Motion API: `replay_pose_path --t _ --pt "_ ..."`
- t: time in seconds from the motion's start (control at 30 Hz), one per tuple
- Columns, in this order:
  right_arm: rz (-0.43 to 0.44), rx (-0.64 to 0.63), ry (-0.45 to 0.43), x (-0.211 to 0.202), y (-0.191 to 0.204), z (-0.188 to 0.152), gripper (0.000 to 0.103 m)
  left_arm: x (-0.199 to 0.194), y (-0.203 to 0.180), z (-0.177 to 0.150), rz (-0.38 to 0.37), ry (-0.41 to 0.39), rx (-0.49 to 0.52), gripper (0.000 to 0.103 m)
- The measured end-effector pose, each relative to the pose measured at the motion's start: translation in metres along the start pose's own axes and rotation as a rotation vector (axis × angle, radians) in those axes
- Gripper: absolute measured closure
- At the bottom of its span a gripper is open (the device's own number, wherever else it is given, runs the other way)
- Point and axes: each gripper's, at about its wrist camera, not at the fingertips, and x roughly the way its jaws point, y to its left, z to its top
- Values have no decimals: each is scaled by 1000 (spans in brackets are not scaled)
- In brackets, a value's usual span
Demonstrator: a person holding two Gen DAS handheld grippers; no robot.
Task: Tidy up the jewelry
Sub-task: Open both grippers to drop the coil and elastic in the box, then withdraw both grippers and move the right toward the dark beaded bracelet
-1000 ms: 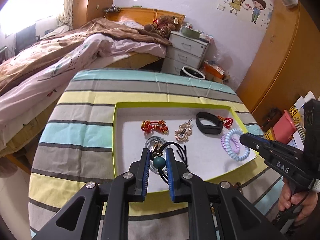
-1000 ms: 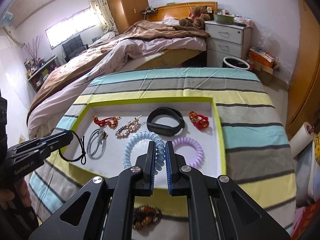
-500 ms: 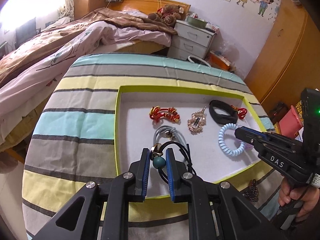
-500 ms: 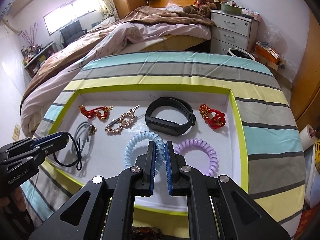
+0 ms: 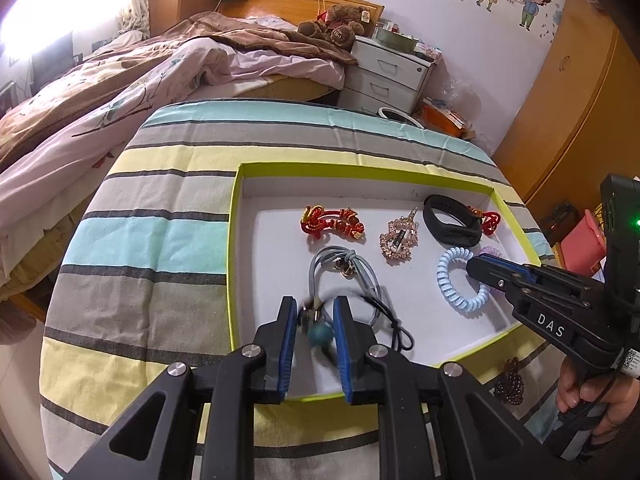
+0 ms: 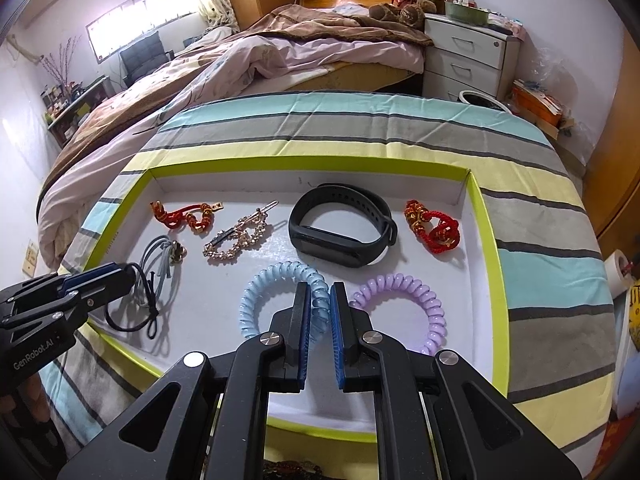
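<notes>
The left gripper (image 5: pixel 314 334) now gapes wider, the teal bead (image 5: pixel 320 335) loose and blurred between its fingers; the right gripper (image 6: pixel 320 320) has parted slightly around the blue coil (image 6: pixel 280 280).

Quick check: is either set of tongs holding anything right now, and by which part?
Left tongs: opened wider, the black cord hair tie with its teal bead blurred between them, apparently released. Right tongs: opening around the blue spiral hair tie's coil.

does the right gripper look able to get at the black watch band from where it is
Probably yes. The right gripper is over the blue coil hair tie, and the black watch band lies just beyond it on the bare tray floor with nothing on top. It would need to open wider first.
</notes>
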Motion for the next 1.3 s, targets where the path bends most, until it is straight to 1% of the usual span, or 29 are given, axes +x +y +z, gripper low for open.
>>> replay_pose_path --t 0.3,0.37,0.4,0.57,0.63,0.67,0.77,1.07,1.23,1.3 --pt "-13 -1 4 2 1 0 92 0 0 0 2 1 -1 83" --pt "-14 1 2 2 0 0 92 -1 -1 0 -1 -1 0 80" --pt "-14 3 1 2 0 0 91 -1 -1 0 -4 -4 1 77" --pt "-13 1 -12 -1 1 0 86 -2 -1 -1 5 -5 2 73" --pt "-13 -1 -22 -4 1 0 85 -5 -1 -1 1 -15 3 62" --pt "-12 -1 -29 -5 2 0 83 -6 -2 -2 -1 -17 0 61" --pt "-9 -1 -43 -10 3 -1 77 -11 -4 -4 -5 -21 -1 61" --pt "1 5 -93 -33 8 -10 77 -35 -16 -14 -3 -57 9 61" --pt "-5 17 -117 -48 9 -20 77 -49 -21 -23 31 -78 25 61" --pt "-4 20 -126 -53 9 -25 77 -53 -22 -27 33 -83 26 61"
